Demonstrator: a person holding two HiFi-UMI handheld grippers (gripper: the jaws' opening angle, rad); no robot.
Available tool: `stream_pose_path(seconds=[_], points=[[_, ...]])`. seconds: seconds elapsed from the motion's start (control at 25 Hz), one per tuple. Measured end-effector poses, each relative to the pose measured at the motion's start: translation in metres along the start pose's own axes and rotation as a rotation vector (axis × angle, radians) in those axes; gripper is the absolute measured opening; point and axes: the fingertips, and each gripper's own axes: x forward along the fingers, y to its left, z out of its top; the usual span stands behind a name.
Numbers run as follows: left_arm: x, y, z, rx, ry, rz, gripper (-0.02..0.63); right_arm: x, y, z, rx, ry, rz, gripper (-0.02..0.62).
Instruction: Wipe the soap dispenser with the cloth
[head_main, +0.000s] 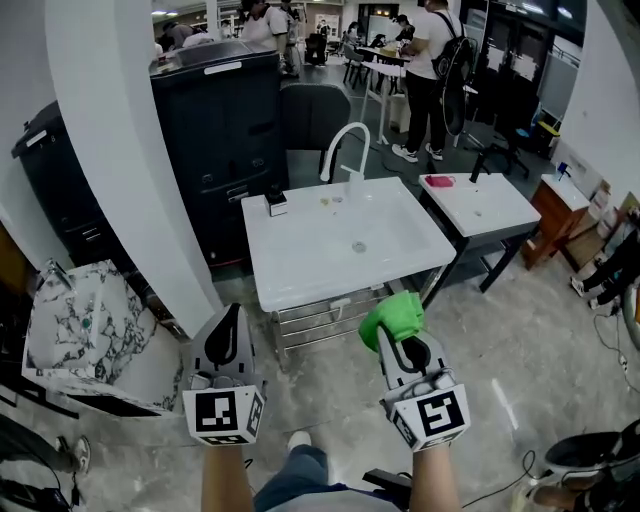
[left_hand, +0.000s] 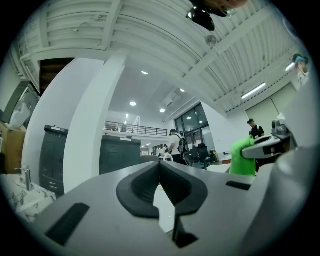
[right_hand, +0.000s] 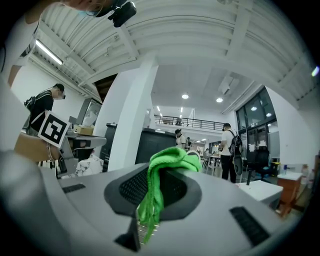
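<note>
Pillar (head_main: 120, 150): white and broad, fills the left of the head view from the top edge down past the basins.
Cabinet (head_main: 230, 130): dark and tall, stands just right of the pillar and behind the white basin.
White basin (head_main: 300, 250): rectangular, on a metal frame at centre, well ahead of both grippers.
Marbled basin (head_main: 80, 330): sits low at the left, beside the pillar's foot.
Side basin (head_main: 490, 205): smaller, on dark legs, just right of the white basin.
Person (head_main: 432, 60): stands in the background in a white shirt with a dark backpack.
Faucet (head_main: 345, 140): white gooseneck, upright at the back rim of the white basin.
Right gripper (head_main: 392, 335): clenched on the cloth, held short of the white basin's front edge; jaws pinch the fabric in the right gripper view (right_hand: 155, 175).
Left gripper (head_main: 232, 310): jaws pressed together with nothing between them (left_hand: 160, 167), level with the right gripper and apart from it.
Cloth (head_main: 393, 315): bright green, bunched over the right gripper's tips, one fold hanging down between the jaws (right_hand: 172, 157).
Soap dispenser (head_main: 276, 201): small, dark-topped, upright on the back left corner of the white basin, well apart from cloth and grippers.
</note>
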Motion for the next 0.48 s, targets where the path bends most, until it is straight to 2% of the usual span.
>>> stream_pose_path(seconds=[0.24,0.48], points=[[0.058,0.045,-0.003,-0.006,-0.009,-0.006,0.015,0.074,-0.005,0.017,-0.019,-0.025,0.001,0.051],[0.096,0.064,-0.023,-0.071,0.022,-0.066,0.015,0.119,-0.012,0.012,-0.013,-0.016,-0.005,0.051]])
